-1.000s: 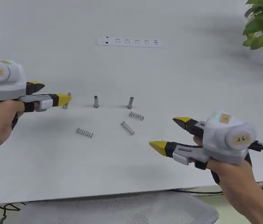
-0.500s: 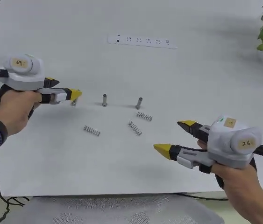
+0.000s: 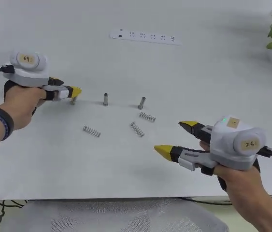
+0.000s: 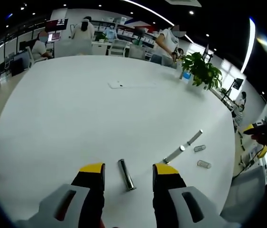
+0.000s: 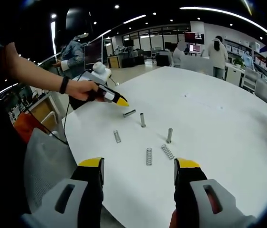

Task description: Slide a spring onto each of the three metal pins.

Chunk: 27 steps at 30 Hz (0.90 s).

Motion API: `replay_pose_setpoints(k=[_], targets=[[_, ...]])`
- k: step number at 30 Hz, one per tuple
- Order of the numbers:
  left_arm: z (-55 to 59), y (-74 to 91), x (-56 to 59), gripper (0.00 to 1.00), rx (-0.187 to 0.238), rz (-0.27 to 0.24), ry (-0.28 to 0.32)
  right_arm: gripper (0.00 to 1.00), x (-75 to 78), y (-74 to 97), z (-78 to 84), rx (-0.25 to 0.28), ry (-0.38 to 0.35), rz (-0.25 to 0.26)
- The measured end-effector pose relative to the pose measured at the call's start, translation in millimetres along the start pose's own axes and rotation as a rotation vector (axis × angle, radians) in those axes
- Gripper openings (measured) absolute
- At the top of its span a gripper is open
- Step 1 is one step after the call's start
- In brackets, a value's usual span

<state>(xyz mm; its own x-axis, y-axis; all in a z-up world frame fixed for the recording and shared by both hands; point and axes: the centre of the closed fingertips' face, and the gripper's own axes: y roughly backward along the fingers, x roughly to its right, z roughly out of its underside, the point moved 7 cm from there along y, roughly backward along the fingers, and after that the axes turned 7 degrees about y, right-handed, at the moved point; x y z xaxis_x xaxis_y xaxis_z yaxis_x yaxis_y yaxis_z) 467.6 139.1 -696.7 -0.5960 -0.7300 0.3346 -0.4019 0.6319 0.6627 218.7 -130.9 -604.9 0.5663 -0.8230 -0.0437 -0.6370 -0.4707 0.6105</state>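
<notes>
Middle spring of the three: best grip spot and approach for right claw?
Grip the middle spring at its mid-coils, across its width, the right claw coming down from above, jaws straddling its long axis. It lies flat on the table, nothing touching it, so both flanks are open; that likely leaves an end free for threading.

A round sticker (image 3: 27, 59) on the left gripper (image 3: 69, 88) read "69", a second sticker (image 3: 249, 144) on the right gripper (image 3: 172, 137) read "26", and the small label (image 3: 233, 123) above that one was too blurred to read
</notes>
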Motion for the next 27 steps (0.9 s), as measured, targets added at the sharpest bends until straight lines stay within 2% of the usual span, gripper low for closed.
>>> replay_pose_setpoints(k=[7,14,23,27], targets=[[1.6,-13.9,-2.1,0.24,-0.007,-0.012,0.024,0.59,-0.2,0.4,3.7,-0.011,-0.007,-0.005],[6.3,-29.7,-0.7,0.16,-0.045,-0.036,0.024,0.58,4.9,3.0,7.3,-0.02,-0.014,0.001],[13.1,-40.3,-3.9,0.1,-0.089,-0.074,0.015,0.58,6.1,1.7,9.8,-0.03,-0.022,0.003],[9.5,-40.5,-4.5,0.08,-0.081,-0.085,0.009,0.58,5.5,0.1,10.4,-0.033,-0.025,0.001]])
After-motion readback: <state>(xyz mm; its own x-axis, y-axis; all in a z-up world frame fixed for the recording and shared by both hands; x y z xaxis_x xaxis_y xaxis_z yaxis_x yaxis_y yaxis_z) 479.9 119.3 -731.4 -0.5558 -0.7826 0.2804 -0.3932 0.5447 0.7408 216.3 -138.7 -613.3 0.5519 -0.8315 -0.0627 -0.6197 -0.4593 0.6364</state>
